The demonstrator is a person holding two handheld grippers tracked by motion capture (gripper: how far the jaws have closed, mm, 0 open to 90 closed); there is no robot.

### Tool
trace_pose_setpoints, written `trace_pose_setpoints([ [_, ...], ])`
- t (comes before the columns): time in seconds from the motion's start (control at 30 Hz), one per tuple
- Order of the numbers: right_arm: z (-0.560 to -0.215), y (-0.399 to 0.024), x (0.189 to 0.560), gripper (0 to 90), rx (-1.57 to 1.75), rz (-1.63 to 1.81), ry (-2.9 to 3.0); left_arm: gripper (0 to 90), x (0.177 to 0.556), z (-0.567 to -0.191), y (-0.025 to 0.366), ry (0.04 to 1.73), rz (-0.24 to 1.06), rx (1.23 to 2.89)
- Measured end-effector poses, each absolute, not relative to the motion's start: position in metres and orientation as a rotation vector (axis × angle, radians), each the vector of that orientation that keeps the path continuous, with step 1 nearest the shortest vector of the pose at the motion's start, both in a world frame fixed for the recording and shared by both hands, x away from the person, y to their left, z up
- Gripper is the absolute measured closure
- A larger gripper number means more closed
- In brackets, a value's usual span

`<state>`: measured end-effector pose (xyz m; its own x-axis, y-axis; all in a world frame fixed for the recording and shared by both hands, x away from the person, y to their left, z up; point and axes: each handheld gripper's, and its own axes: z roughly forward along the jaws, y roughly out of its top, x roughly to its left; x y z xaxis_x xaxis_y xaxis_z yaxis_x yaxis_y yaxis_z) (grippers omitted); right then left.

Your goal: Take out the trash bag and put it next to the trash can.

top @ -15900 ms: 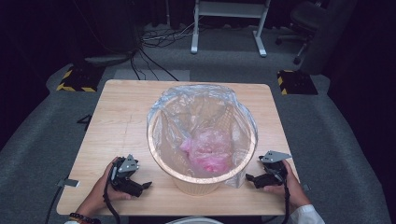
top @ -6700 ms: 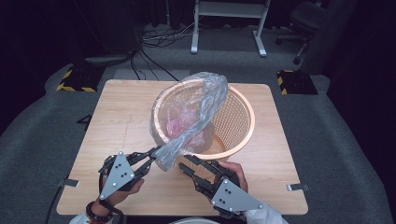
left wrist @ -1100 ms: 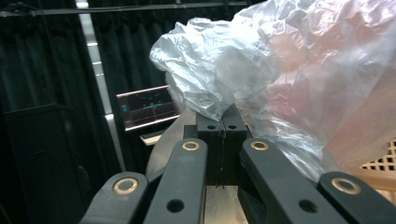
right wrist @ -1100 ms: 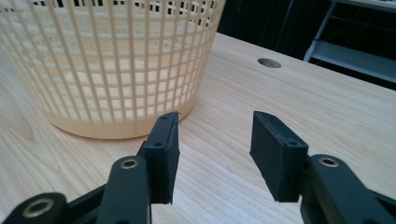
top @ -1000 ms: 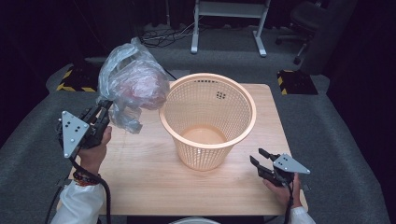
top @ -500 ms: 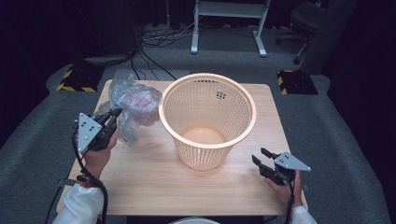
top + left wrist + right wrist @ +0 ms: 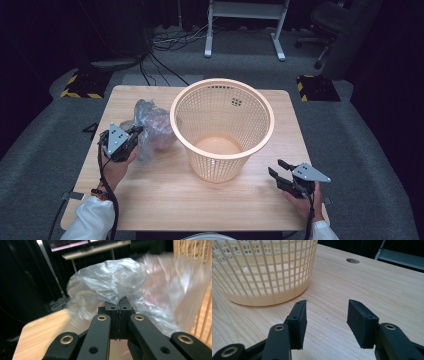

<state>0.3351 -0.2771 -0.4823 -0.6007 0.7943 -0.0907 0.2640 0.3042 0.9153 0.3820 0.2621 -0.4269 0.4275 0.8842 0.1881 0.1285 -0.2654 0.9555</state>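
Two grippers: left gripper clenched on clear bag, possibly pink contents; right gripper released, resting on counter beside basket.

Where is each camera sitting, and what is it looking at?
High view: above the person's side, looking forward and down at the table, basket, plastic bag; both hands and the left gripper and right gripper show.
Left gripper view: rides the left gripper, facing the bag pinched in its closed jaws.
Right gripper view: rides the right gripper, facing the basket's base over open jaws.
Shared: all three show the basket and table.
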Motion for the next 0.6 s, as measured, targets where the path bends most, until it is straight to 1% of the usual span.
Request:
trace_pose_setpoints([
  [0.13, -0.484, -0.276, 0.335, 50.5, 0.937, 1.269, 2.042, 79.8, 0.383, -0.439, 0.255, 0.897, 0.908, 1.746],
  [0.2, -0.484, -0.276, 0.335, 50.5, 0.937, 1.262, 2.047, 73.8, 0.383, -0.443, 0.253, 0.894, 0.858, 1.794],
  [0.27, -0.485, -0.276, 0.336, 50.5, 0.940, 1.262, 2.050, 71.5, 0.382, -0.445, 0.251, 0.894, 0.856, 1.816],
  [0.3, -0.485, -0.276, 0.336, 50.5, 0.942, 1.263, 2.050, 70.6, 0.382, -0.444, 0.251, 0.887, 0.833, 1.834],
  [0.37, -0.485, -0.276, 0.336, 50.5, 0.945, 1.260, 2.051, 65.1, 0.382, -0.442, 0.251, 0.899, 0.824, 1.843],
  [0.43, -0.484, -0.276, 0.336, 50.4, 0.940, 1.259, 2.052, 50.7, 0.385, -0.437, 0.252, 0.920, 0.741, 1.867],
  [0.47, -0.484, -0.276, 0.336, 50.4, 0.939, 1.258, 2.054, 44.9, 0.384, -0.435, 0.252, 0.926, 0.732, 1.862],
  [0.53, -0.484, -0.276, 0.336, 50.3, 0.939, 1.257, 2.054, 36.8, 0.381, -0.428, 0.254, 0.916, 0.715, 1.852],
  [0.57, -0.484, -0.276, 0.336, 50.3, 0.940, 1.259, 2.056, 32.8, 0.379, -0.423, 0.256, 0.908, 0.659, 1.862],
  [0.6, -0.485, -0.276, 0.336, 50.1, 0.945, 1.256, 2.059, 28.6, 0.378, -0.420, 0.257, 0.907, 0.648, 1.860],
])
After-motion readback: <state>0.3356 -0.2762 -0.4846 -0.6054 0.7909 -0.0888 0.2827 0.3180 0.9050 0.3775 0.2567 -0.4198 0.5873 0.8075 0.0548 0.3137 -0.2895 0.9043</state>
